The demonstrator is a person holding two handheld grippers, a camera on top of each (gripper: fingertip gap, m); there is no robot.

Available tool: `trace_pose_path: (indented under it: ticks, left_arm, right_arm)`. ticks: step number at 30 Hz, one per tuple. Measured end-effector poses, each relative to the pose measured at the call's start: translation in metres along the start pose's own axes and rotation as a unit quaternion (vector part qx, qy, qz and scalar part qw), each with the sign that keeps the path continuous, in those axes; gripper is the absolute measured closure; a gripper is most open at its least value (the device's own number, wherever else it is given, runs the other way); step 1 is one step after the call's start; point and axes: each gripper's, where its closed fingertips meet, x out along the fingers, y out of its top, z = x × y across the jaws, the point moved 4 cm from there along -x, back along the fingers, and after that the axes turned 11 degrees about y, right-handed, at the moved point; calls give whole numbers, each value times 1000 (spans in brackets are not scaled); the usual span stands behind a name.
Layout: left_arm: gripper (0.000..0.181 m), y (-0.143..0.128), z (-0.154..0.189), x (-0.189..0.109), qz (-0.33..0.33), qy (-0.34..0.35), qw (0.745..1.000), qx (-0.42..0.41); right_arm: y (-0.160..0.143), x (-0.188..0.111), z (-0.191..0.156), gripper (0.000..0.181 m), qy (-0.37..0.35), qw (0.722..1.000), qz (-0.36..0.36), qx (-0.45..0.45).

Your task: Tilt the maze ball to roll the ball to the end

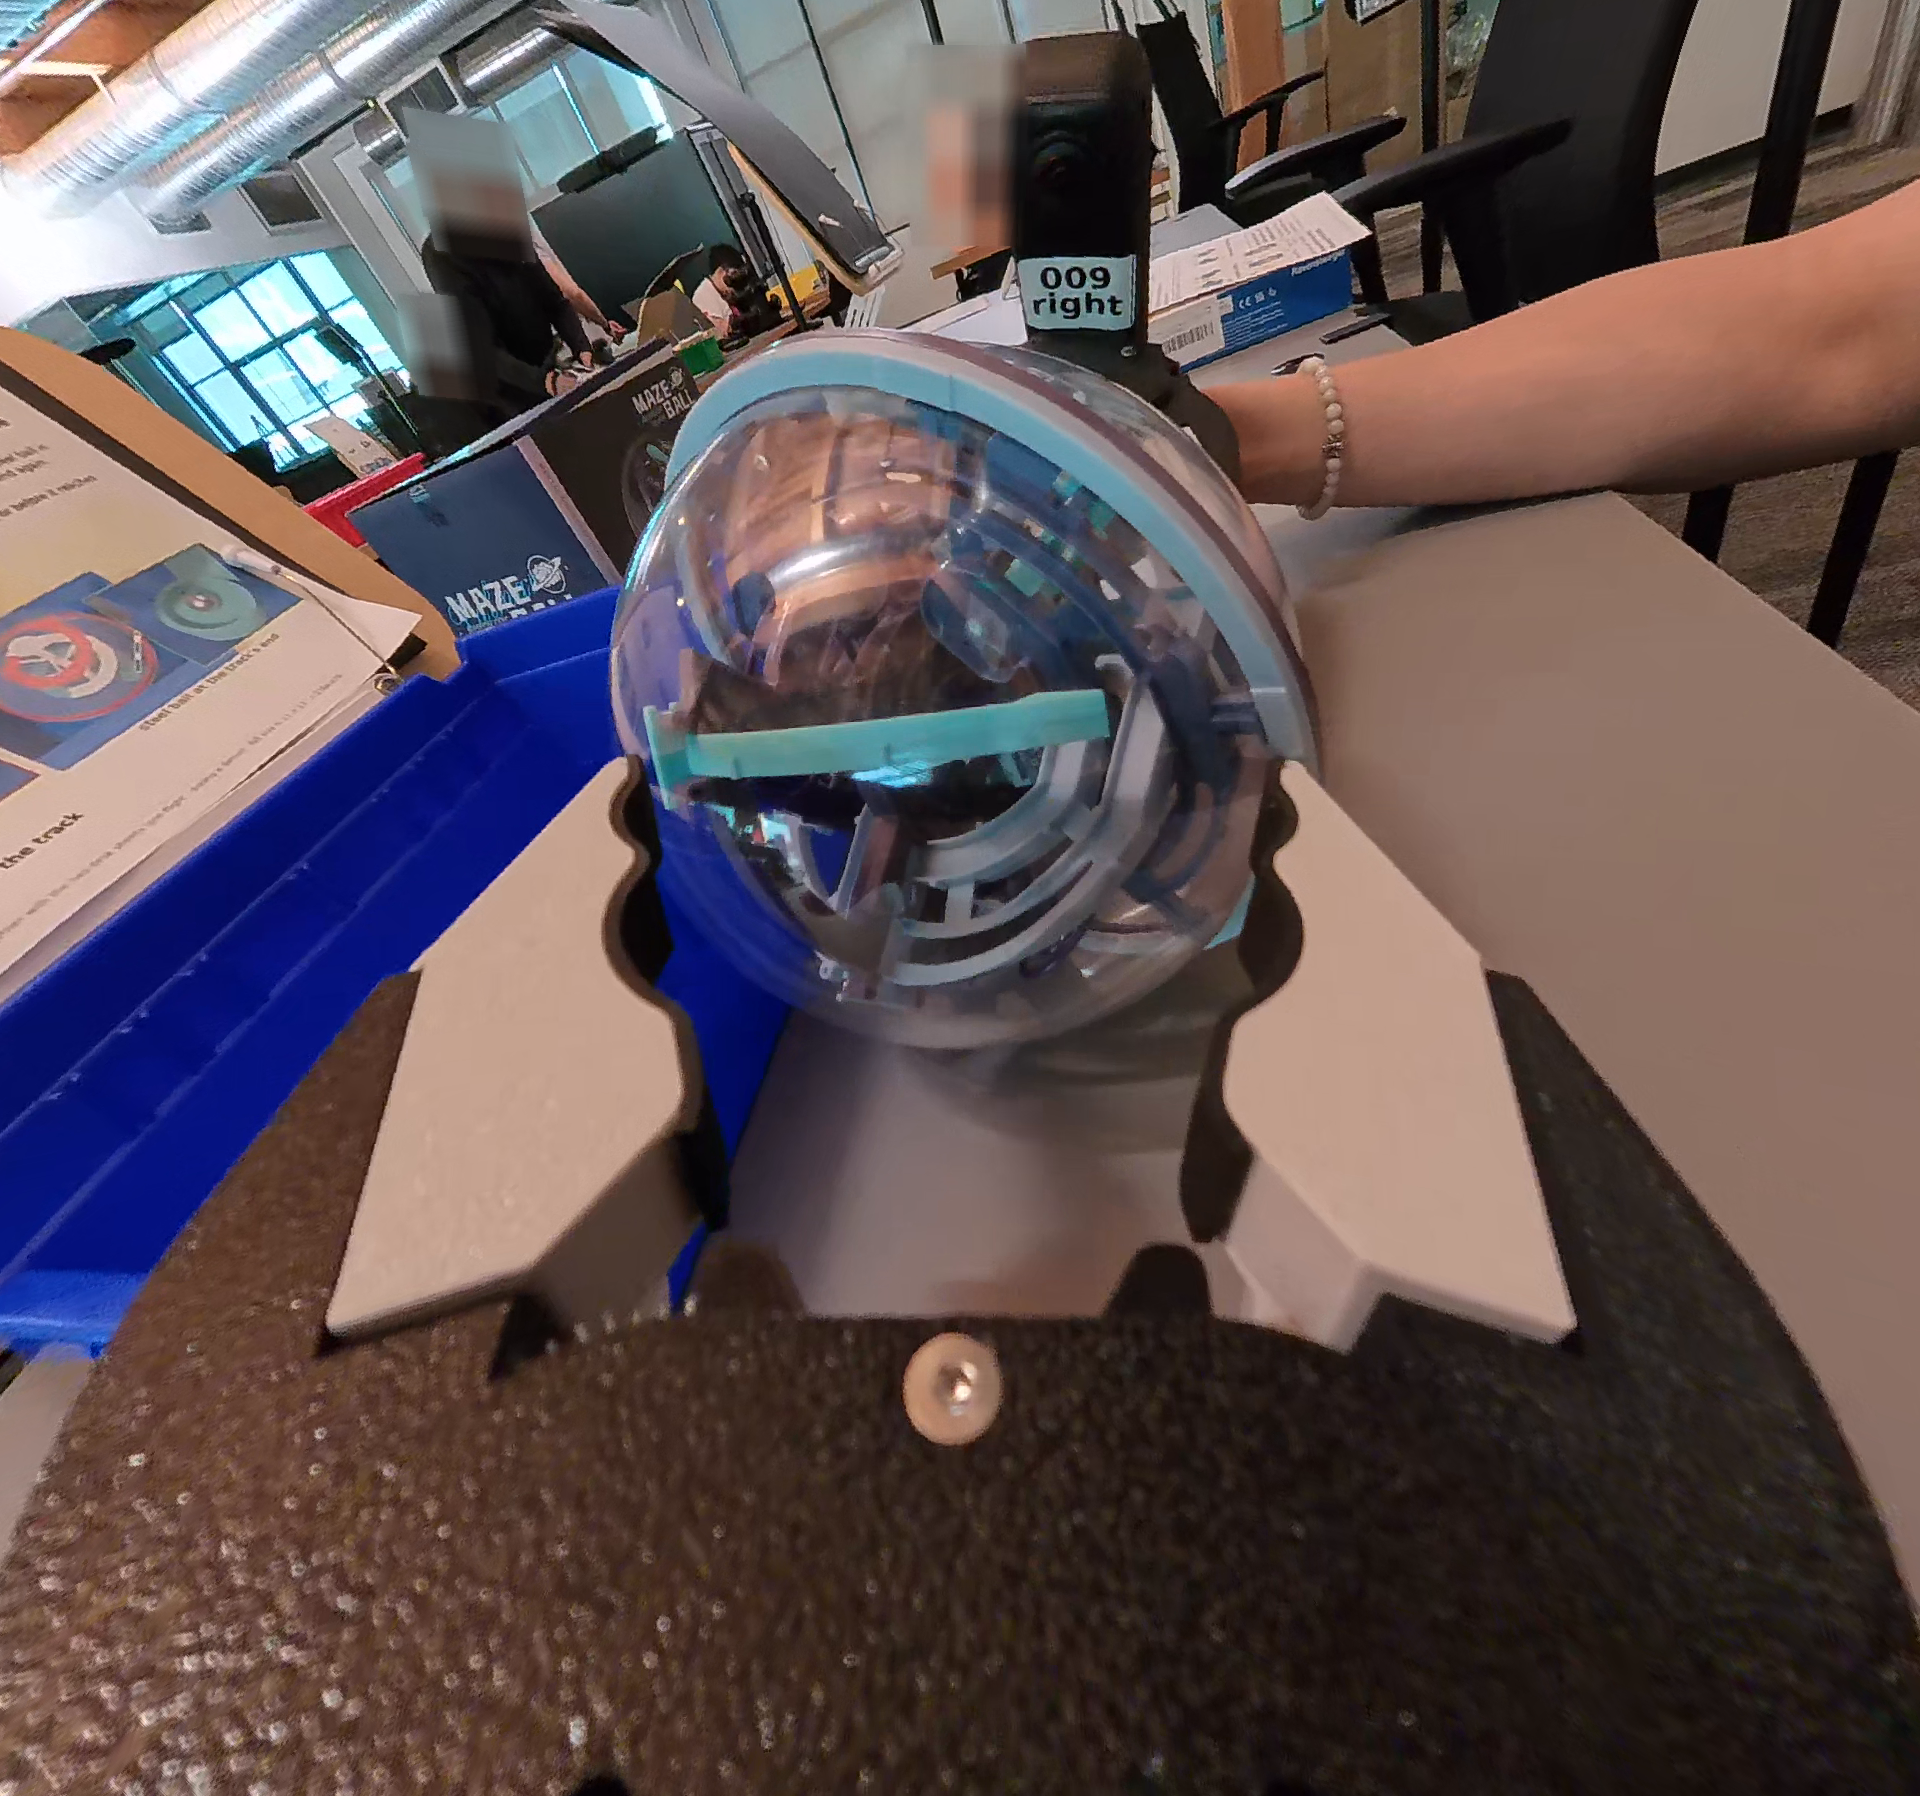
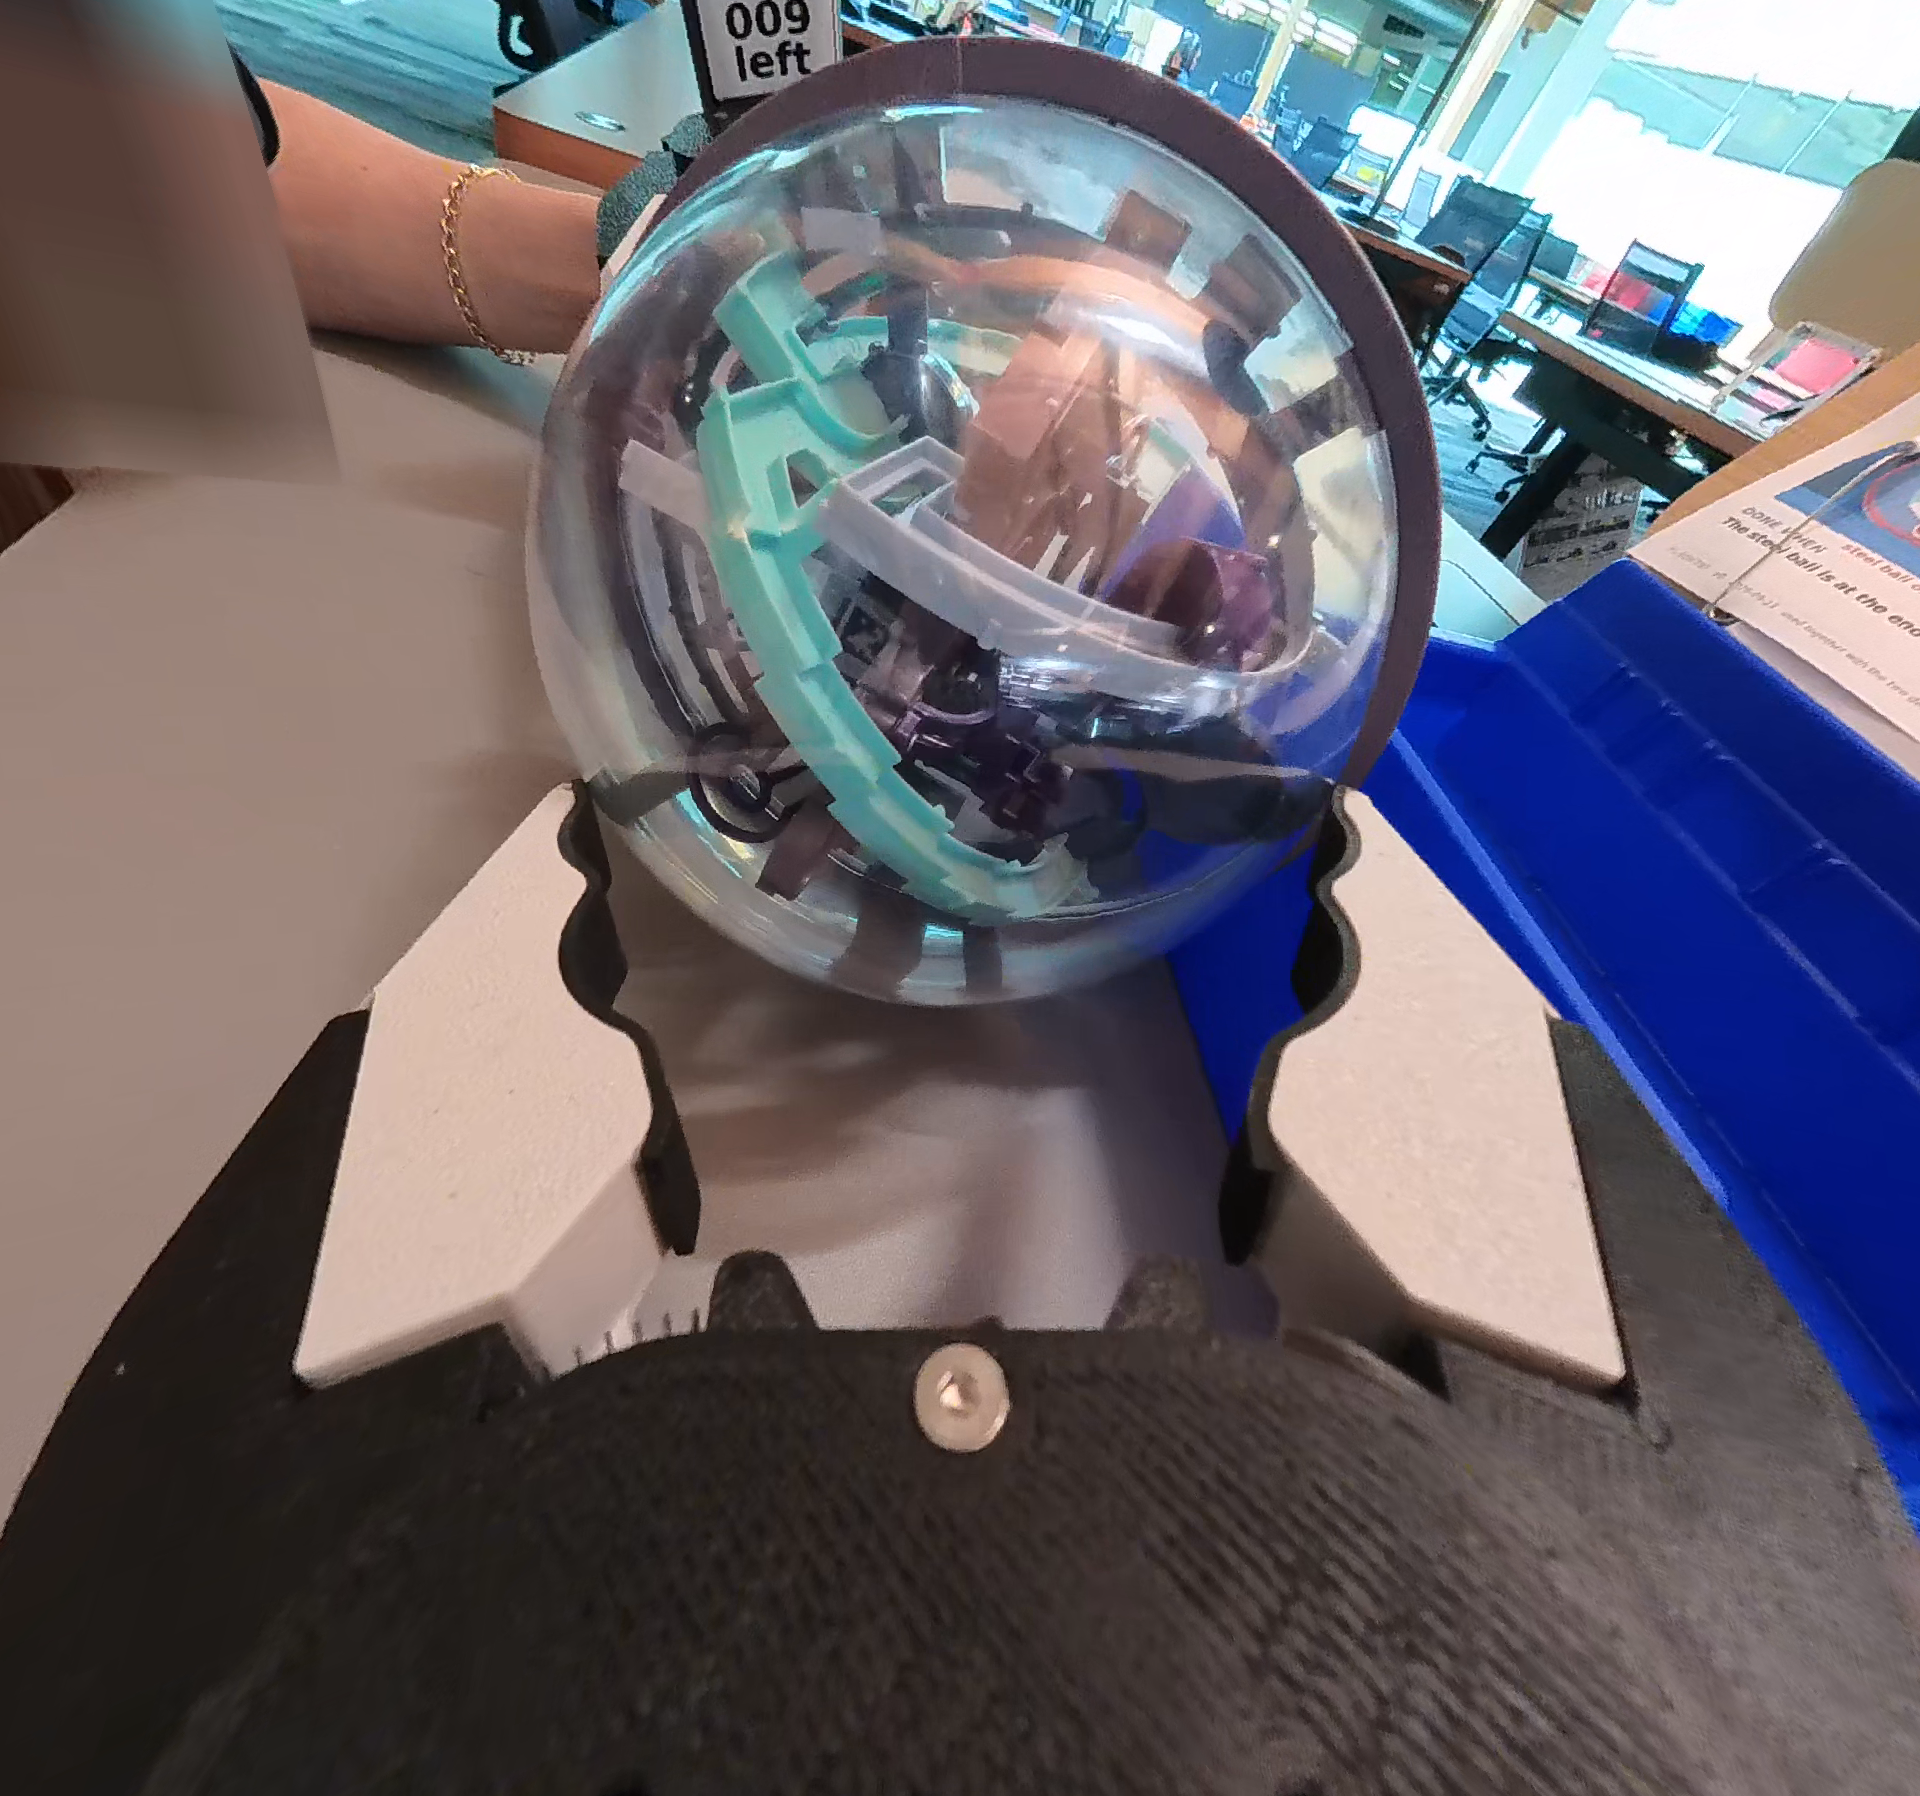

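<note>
Fingertips of the left gripper (image 1: 961,801) are pressed against opposite sides of the maze ball (image 1: 956,697), so the jaws are held wide by the sphere clamped between them. On the far side of the same ball, the right gripper (image 2: 961,832) is spread just as wide, its black wavy-edged pads (image 2: 592,894) set against the lower flanks of the clear shell. The sphere is thus gripped from both ends and is held a little above the grey table (image 1: 1558,811); no contact with the tabletop can be made out in either view.

Inside the transparent shell, teal, grey and purple tracks are seen, and a small steel ball (image 2: 940,396) is seen in the upper middle of the right wrist view, beside the teal track. A coloured band is wrapped around the sphere's seam, light blue in the left wrist view and dark purple in the right.

A blue bin (image 1: 312,915) is placed just beside the ball, with an instruction sheet (image 1: 135,655) on cardboard leaning over its edge. Behind the ball a printed box (image 1: 520,541) is stood. The person's forearms are seen reaching in, one with a white bead bracelet (image 1: 1330,437) and one with a gold chain bracelet (image 2: 468,260).
</note>
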Motion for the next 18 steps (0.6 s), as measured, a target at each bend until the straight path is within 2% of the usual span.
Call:
trace_pose_path:
  ticks: [18]
  left_arm:
    - [70, 4, 1, 1, 1, 4, 1000, 1]
  right_arm:
    - [-3, 1, 0, 50, 9, 1000, -1, 10]
